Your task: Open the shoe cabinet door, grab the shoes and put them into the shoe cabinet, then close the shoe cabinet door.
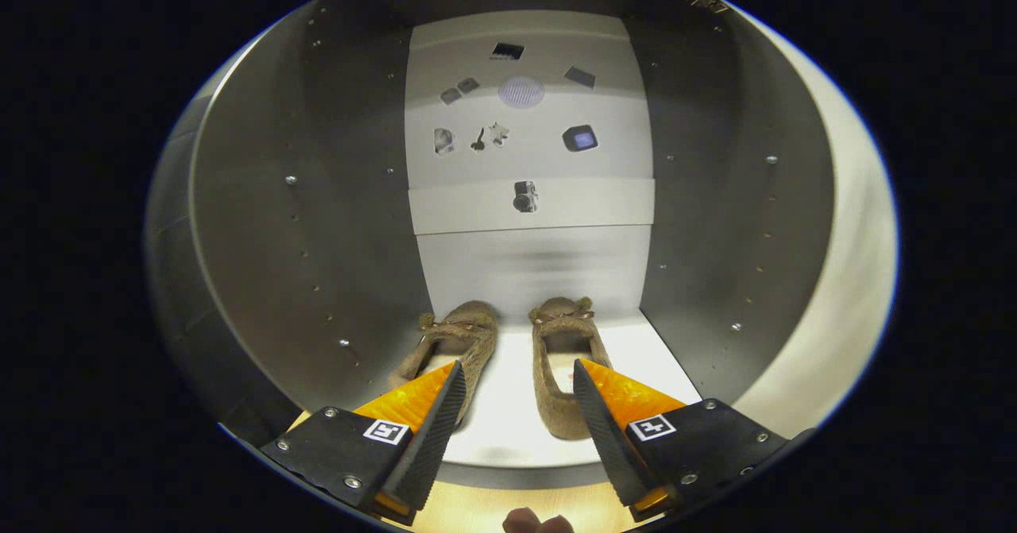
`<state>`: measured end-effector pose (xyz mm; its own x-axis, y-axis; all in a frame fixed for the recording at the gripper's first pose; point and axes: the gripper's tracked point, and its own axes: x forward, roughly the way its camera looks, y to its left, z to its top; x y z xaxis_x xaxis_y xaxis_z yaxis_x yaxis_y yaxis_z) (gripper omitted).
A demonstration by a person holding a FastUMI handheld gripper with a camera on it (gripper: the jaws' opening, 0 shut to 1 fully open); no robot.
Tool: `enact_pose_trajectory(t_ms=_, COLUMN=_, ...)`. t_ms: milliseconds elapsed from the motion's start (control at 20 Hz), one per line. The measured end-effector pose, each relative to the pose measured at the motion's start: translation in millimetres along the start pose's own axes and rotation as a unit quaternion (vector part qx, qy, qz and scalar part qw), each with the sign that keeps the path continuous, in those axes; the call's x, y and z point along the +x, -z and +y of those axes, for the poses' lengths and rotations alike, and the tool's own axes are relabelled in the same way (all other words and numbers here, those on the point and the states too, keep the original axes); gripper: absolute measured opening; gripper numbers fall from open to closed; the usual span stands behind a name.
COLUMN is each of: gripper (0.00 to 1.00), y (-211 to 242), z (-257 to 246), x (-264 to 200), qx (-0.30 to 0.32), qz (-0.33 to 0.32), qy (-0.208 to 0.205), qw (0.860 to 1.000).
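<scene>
Nearest me, my gripper has its jaws spread apart and holding nothing, poised at the open front of the shoe cabinet. Just ahead, the two brown shoes lie side by side on the cabinet's pale floor, toes toward the back, the left shoe partly behind the left finger and the right shoe showing in the gap between the fingers. Beyond them rises the light back panel, marked with small dark shapes.
</scene>
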<state>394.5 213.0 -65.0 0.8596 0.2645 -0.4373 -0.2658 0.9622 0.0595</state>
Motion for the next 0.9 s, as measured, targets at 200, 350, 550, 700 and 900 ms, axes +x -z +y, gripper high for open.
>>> enact_pose_trajectory(t_ms=200, gripper=0.93, y=0, z=1, x=-65, qx=0.024, qz=-0.023, qy=0.022, qw=0.999)
enact_pose_trajectory(t_ms=350, gripper=0.94, y=13, z=1, x=-109, qx=0.021, qz=-0.016, qy=0.015, qw=1.0)
enact_pose_trajectory(t_ms=550, gripper=0.94, y=25, z=-13, x=-151, qx=-0.017, qz=-0.031, qy=0.032, qw=0.999)
enact_pose_trajectory(t_ms=700, gripper=0.94, y=36, z=-14, x=-181, qx=-0.031, qz=-0.04, qy=0.022, qw=0.999)
enact_pose_trajectory(t_ms=900, gripper=0.94, y=60, z=-21, x=-242, qx=-0.034, qz=-0.039, qy=-0.005, qw=0.999)
